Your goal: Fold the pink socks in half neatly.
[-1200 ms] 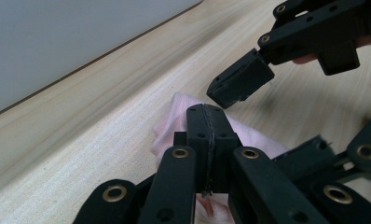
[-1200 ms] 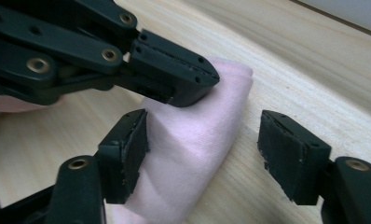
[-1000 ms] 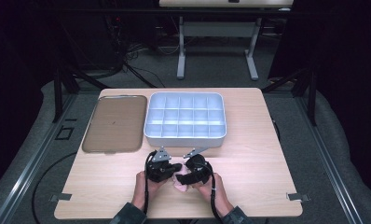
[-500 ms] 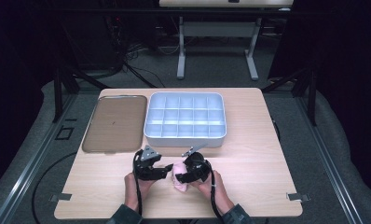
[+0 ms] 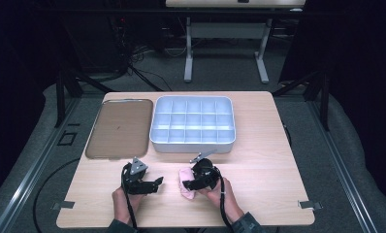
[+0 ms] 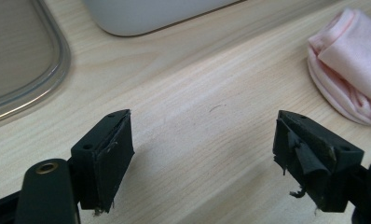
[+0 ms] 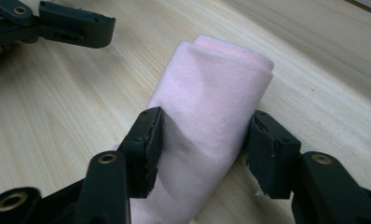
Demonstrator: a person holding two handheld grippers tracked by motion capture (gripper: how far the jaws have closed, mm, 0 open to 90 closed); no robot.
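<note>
Dark room, grey floor, white-legged desk behind.

The soft pink folded cloth looks fuzzy. The light wooden bench is smooth and matt. The brown see-through plastic lid shines.

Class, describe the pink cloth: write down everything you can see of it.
The pink cloth is a pale, soft knit-looking fabric, folded into a thick bundle with layered edges showing at one end. It lies on the wooden table, near the front edge, in front of the compartment tray. The right gripper straddles it, both jaws pressing its sides; those jaws have just been closing. The left gripper, jaws wide after just opening, sits apart from it with nothing between them.
</note>
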